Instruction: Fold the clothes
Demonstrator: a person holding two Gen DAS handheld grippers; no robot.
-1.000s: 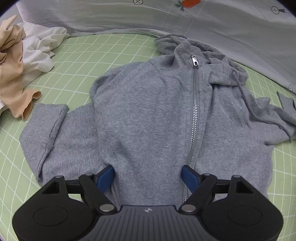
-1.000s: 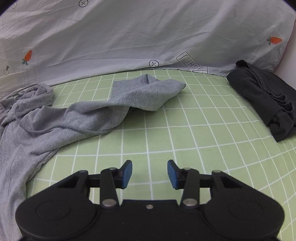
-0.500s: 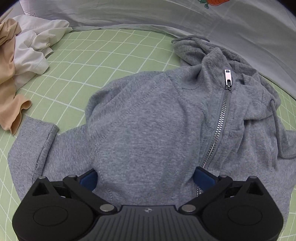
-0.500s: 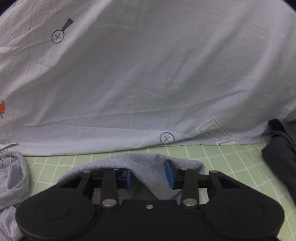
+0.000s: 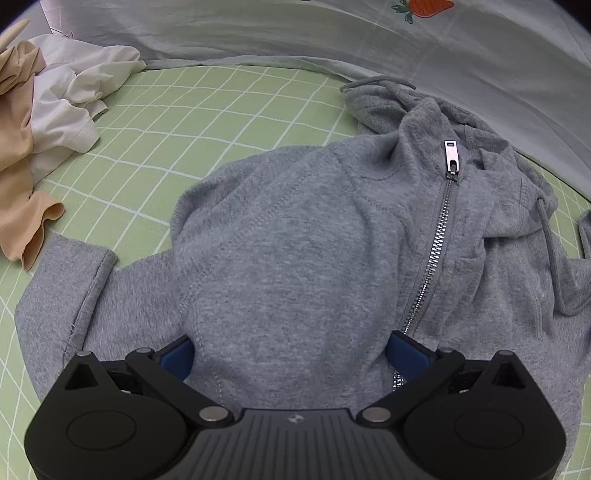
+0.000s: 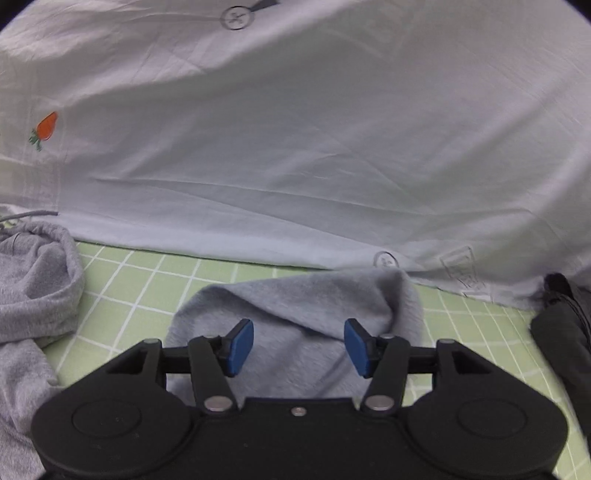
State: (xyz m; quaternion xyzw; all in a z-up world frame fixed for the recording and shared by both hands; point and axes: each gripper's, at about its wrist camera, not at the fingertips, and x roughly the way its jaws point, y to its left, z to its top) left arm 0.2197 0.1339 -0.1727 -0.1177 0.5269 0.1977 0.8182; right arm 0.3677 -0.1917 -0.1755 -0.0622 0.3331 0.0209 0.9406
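The grey hoodie lies spread on a green checked sheet, front side up, zipper closed. Its long axis runs away from the left camera: the hood is at the far end, almost touching the edge of a pale printed cloth that rises behind the sheet, and the hem is at the near end. At the far side there is little free room. To the left of the hoodie the sheet is open until a pile of white and beige clothes at the left edge – the beige piece comes just beside the cuff of 1 sleeve, which is bent along the body.

The left gripper is low over the lower front of the hoodie. Its 2 blue fingers stand wide apart, with a bulge of grey fabric between them; they are released, not pinching.

In the right wrist view the other sleeve lies on the sheet, its end toward the pale cloth. The right gripper is over it, fingers also spread apart with the fabric between and beneath them – not clenched. A dark garment lies at the right edge, apart from the sleeve.
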